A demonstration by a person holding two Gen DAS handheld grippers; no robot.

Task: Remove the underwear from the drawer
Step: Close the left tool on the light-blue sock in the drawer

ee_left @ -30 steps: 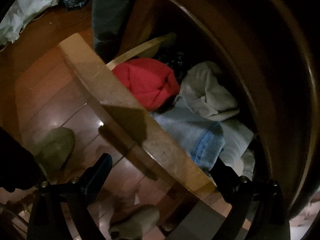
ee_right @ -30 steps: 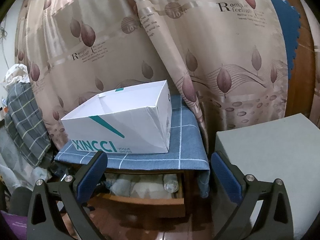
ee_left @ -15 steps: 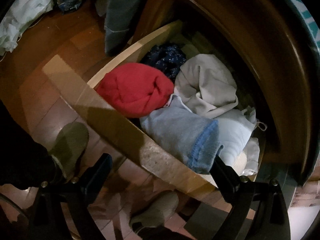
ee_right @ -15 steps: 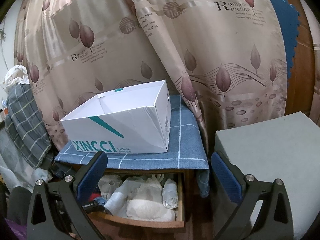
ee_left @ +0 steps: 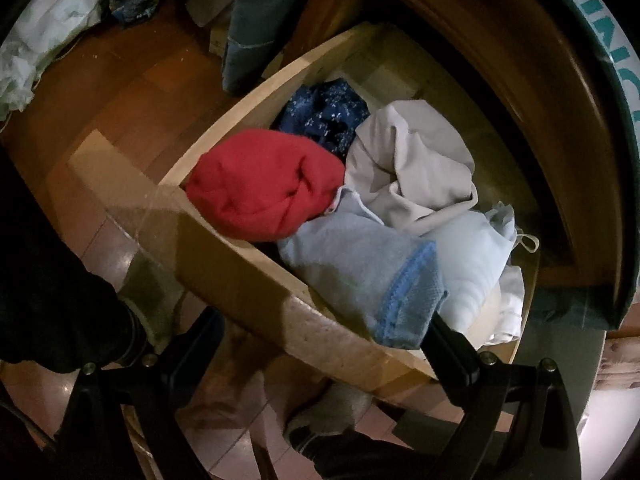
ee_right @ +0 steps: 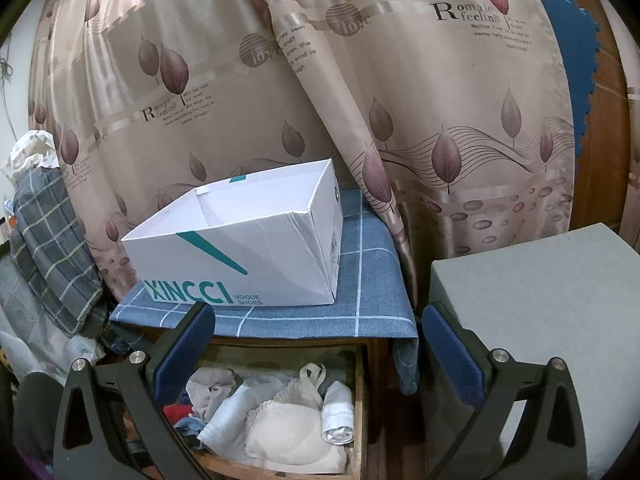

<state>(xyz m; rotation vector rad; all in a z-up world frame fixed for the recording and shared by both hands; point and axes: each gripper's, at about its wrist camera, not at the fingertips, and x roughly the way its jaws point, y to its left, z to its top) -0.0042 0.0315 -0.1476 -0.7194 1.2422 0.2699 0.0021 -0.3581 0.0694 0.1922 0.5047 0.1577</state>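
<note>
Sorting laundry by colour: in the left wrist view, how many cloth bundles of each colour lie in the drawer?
Red: 1
Dark blue, speckled: 1
Beige: 1
Light blue: 2, one with a darker blue hem, one paler
White: 1, partly hidden
Total: 6 that can be told apart; more may lie underneath.

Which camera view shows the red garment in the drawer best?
The left wrist view. There the red garment lies bunched and fully lit at the drawer's front corner, beside a dark blue patterned cloth. In the right wrist view only a small red patch shows, mostly hidden behind the right gripper's finger.
</note>
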